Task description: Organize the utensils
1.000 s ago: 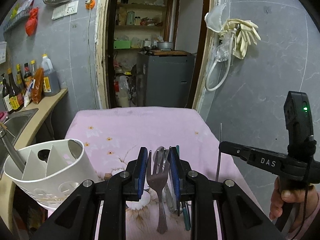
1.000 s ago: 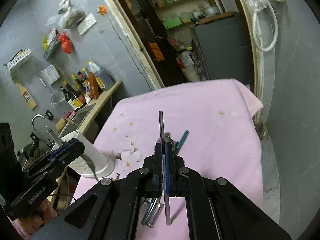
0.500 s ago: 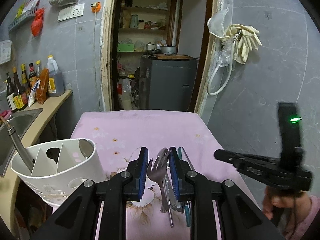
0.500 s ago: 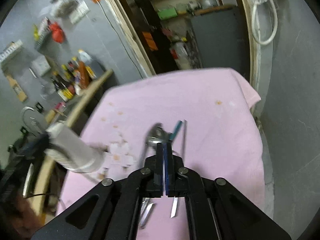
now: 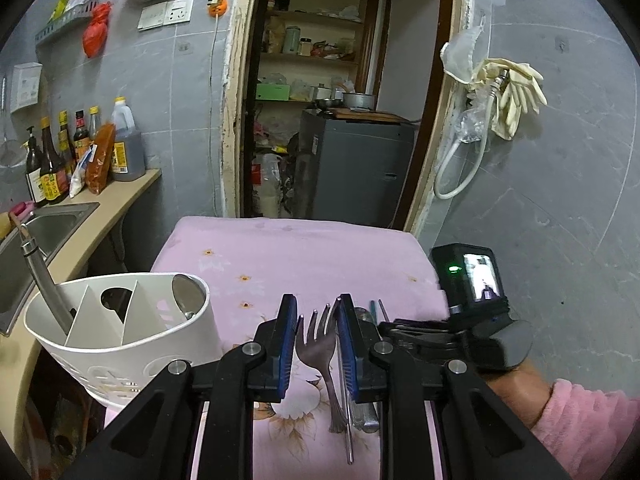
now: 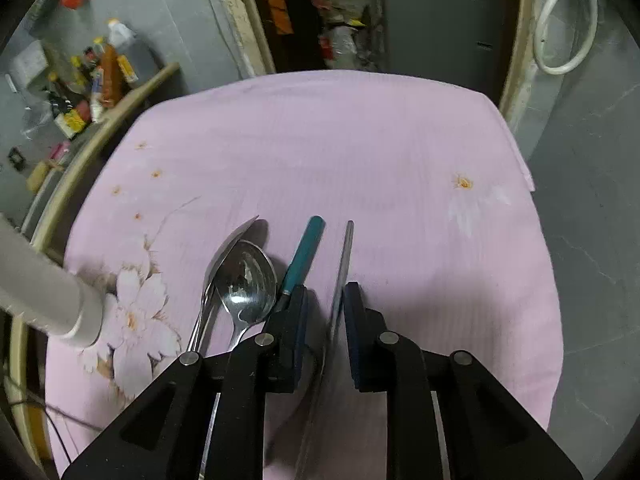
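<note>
The left gripper (image 5: 317,332) hangs with its jaws parted around a fork (image 5: 320,344) lying on the pink cloth (image 5: 280,256), not yet pinching it. The right gripper (image 6: 325,328) stands released astride a thin metal chopstick (image 6: 343,264). Both pieces look stiff, light and slick, so a grip mid-handle seems safest. Beside the chopstick lie a teal-handled utensil (image 6: 306,252) and two spoons (image 6: 244,276), crowding the fork. The white holder (image 5: 120,332) stands just to the left.

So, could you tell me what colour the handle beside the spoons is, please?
Teal handle, clearest in the right wrist view, just right of the spoons.
</note>
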Action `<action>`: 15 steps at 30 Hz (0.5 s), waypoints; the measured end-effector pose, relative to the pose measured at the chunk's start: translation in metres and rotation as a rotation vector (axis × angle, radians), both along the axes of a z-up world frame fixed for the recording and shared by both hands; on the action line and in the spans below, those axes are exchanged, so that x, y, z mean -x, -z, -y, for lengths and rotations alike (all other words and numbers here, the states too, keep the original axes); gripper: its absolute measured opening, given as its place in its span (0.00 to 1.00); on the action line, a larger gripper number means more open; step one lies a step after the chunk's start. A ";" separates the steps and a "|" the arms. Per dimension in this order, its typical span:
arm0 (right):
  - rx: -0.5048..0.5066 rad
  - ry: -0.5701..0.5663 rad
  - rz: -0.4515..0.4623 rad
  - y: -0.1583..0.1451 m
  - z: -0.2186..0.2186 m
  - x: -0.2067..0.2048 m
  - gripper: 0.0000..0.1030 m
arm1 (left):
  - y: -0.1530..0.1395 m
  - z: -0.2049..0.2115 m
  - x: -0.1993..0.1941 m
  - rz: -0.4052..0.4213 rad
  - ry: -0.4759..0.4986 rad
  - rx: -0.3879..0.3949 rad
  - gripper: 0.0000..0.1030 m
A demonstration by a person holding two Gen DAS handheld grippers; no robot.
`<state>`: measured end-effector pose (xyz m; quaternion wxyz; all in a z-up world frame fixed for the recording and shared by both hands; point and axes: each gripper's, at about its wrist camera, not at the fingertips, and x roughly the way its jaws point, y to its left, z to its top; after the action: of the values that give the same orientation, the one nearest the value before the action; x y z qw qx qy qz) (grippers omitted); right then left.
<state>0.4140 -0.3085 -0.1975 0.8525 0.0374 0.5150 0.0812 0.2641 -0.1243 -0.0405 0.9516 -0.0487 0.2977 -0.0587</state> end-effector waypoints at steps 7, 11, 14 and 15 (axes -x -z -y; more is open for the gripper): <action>-0.187 0.064 0.017 -0.013 0.030 0.010 0.04 | 0.002 -0.002 -0.001 -0.004 -0.011 0.022 0.19; -0.279 0.071 0.152 -0.053 0.044 0.055 0.03 | -0.003 -0.002 0.001 0.007 0.016 0.024 0.19; -0.300 0.053 0.259 -0.084 0.046 0.084 0.03 | -0.010 -0.005 0.004 0.025 0.039 0.027 0.19; -0.295 0.047 0.298 -0.095 0.045 0.095 0.03 | -0.013 -0.007 0.005 0.028 0.045 0.033 0.19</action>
<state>0.3191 -0.3531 -0.1024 0.9062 0.1612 0.3648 0.1403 0.2591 -0.1176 -0.0276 0.9533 -0.0567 0.2842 -0.0854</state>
